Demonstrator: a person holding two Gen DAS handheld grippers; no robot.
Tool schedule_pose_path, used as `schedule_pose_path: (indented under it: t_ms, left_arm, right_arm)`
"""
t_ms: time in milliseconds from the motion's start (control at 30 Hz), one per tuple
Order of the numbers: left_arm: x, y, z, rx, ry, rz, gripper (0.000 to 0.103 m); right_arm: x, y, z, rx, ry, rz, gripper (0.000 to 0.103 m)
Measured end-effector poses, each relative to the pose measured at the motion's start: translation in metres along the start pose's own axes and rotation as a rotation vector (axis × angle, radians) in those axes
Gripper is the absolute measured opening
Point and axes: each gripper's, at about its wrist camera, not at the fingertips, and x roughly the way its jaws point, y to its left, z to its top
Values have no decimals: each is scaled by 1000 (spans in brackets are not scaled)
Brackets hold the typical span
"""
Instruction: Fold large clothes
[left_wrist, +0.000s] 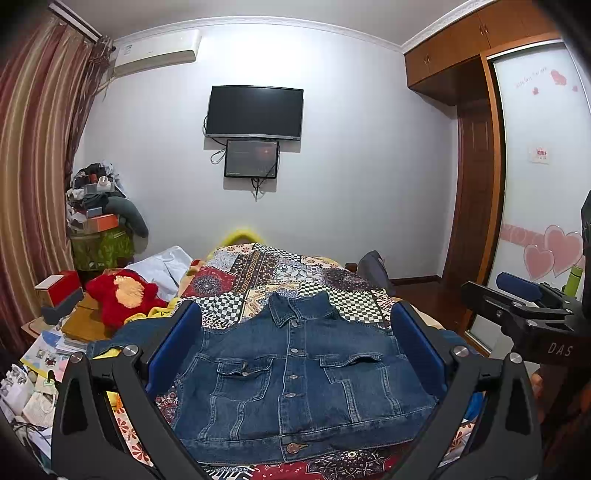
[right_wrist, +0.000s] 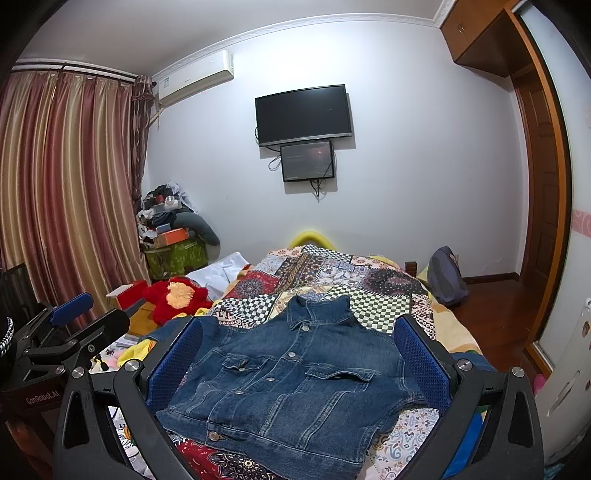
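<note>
A: Jaws?
B: Both spread wide, gripping nothing: left gripper (left_wrist: 295, 350), right gripper (right_wrist: 298, 354).
A: And the denim jacket (left_wrist: 295, 373)?
B: Flat on the patchwork quilt (left_wrist: 273, 273) (buttoned, collar away), below both.

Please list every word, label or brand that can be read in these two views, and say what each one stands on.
"DAS": white letters on the black body of the right tongs, seen from the left wrist.
"GenRobot.AI": pale letters on the body of the left tongs, seen from the right wrist.
Pink script on the wardrobe door: too small to read.
Small sign with red marks on that door: blurred.
Air conditioner label: unreadable.
</note>
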Motion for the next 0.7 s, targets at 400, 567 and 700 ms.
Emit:
schedule_pose_path:
  t_ms: [400,567,700]
  left_arm:
    - [0,2,1,-6,0,-2,103]
    - [1,1,1,-9,0,-3,103]
    - [2,2,0,-11,3,-4,103]
  right_arm:
    - [1,1,0,0,0,0,103]
    - [1,1,0,-1,1,-1,103]
    - [5,1,-2,0,2,0,103]
